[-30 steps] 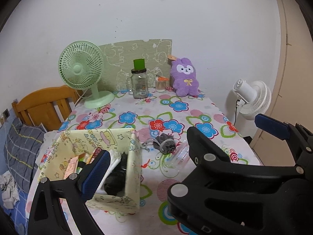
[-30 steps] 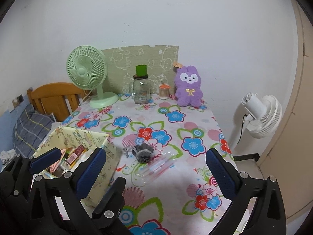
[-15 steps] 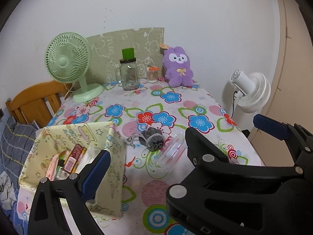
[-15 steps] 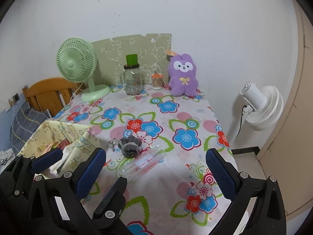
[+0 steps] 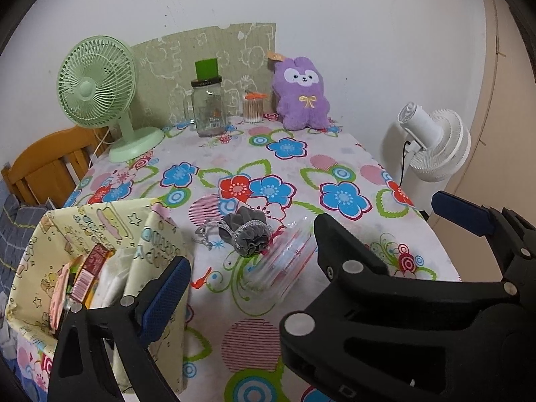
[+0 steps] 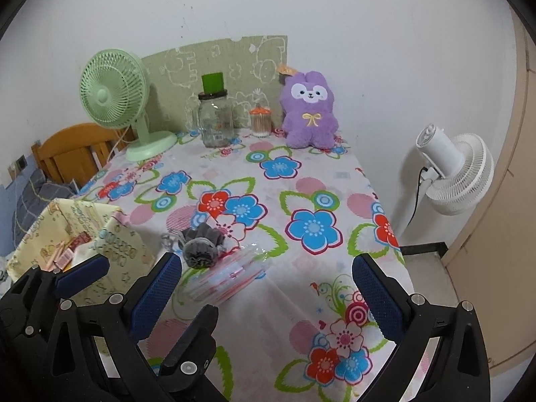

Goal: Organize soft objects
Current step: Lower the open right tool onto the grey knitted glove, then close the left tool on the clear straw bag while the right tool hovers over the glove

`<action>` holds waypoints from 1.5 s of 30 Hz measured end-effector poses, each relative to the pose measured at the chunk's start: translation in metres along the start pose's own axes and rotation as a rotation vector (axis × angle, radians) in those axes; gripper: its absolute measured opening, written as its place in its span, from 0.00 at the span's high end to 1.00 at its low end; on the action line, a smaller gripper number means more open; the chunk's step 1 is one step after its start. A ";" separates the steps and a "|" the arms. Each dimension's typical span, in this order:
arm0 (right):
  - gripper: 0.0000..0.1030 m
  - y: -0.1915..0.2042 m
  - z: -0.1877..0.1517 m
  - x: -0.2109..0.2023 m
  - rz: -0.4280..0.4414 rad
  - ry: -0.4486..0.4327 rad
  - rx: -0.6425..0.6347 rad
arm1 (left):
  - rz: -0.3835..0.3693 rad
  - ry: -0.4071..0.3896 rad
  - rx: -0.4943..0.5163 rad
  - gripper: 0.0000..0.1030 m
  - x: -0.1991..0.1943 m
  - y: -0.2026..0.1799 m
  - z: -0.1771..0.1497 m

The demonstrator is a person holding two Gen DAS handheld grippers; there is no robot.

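A grey drawstring pouch (image 5: 246, 234) (image 6: 201, 243) lies mid-table, touching a clear plastic packet (image 5: 284, 268) (image 6: 227, 278) with red stripes. A purple bunny plush (image 5: 301, 100) (image 6: 310, 110) sits upright at the table's far edge. At the front left stands a yellow fabric box (image 5: 100, 227) (image 6: 120, 244) holding packets and white cloth. My left gripper (image 5: 268, 294) hangs open beside the box, its right finger hidden behind the right gripper. My right gripper (image 6: 264, 288) is open just short of the packet, with nothing between its fingers.
A green desk fan (image 5: 97, 83), a glass jar (image 5: 209, 107) with a green lid and a cotton-swab pot (image 5: 253, 109) line the back. A wooden chair (image 5: 43, 164) stands left of the flowered table (image 5: 335, 154), and a white floor fan (image 5: 435, 144) stands off its right edge.
Both views have swung right, away from the box, which now sits further left in them. The pouch and packet lie nearer the middle. Both grippers stay open.
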State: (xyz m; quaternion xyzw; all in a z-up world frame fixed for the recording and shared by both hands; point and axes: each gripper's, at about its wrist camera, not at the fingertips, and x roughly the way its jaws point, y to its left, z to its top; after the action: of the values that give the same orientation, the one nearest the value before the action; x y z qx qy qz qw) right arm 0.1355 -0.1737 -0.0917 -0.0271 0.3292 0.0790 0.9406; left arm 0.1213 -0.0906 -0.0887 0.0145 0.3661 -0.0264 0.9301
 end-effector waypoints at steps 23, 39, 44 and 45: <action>0.15 -0.012 -0.005 0.079 0.074 0.147 0.077 | 0.075 0.122 -0.033 0.35 0.063 0.008 0.003; 0.54 0.001 -0.014 0.111 0.173 0.247 0.066 | 0.061 0.177 -0.032 0.45 0.076 0.014 -0.006; 0.97 0.003 -0.014 0.109 0.164 0.242 0.046 | 0.060 0.181 -0.027 0.45 0.076 0.015 -0.006; 0.97 0.003 -0.014 0.110 0.158 0.256 0.041 | 0.062 0.187 -0.019 0.44 0.077 0.013 -0.007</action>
State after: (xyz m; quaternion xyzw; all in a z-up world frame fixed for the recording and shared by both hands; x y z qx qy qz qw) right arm 0.2111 -0.1582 -0.1713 0.0080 0.4491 0.1418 0.8821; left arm 0.1735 -0.0799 -0.1456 0.0194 0.4507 0.0072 0.8924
